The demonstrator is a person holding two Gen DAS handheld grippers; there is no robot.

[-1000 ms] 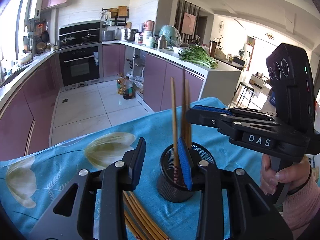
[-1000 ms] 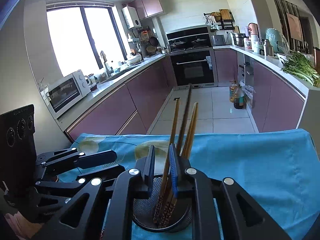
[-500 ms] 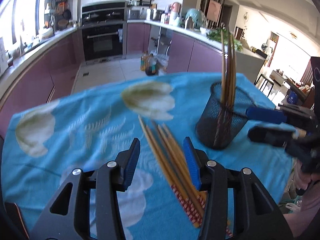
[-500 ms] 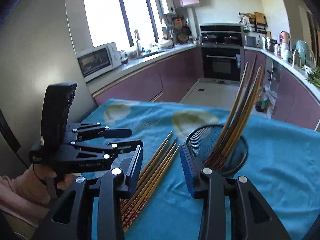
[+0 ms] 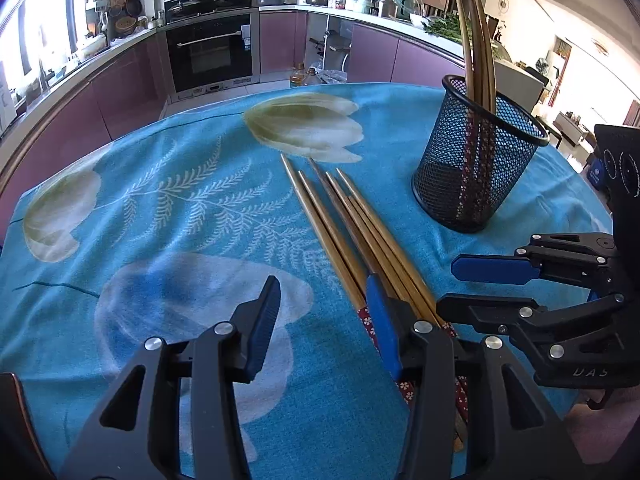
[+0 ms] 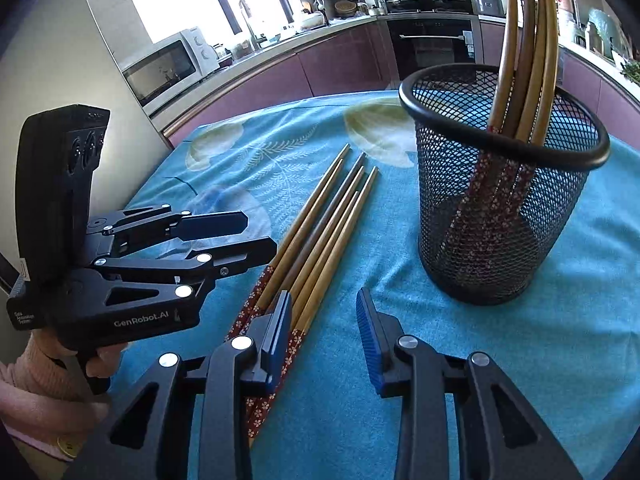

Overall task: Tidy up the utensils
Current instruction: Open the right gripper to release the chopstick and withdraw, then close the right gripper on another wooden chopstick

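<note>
Both claws, left claw open and empty, right claw closing on nothing, hover over loose chopsticks beside the mesh cup.

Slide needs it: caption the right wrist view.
Right gripper, closing on nothing, beside loose chopsticks; mesh holder has others.

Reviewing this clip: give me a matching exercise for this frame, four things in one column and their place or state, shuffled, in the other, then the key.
Things:
1. mesh cup
2. loose chopsticks
3. chopsticks in the cup
4. tablecloth

Place or state:
A. lying flat in a bundle on the cloth
B. standing upright, tips above the rim
C. blue with pale flower print, covering the table
D. black, upright to the right of the bundle

Pairs: 1-D, 2-A, 3-B, 4-C
</note>
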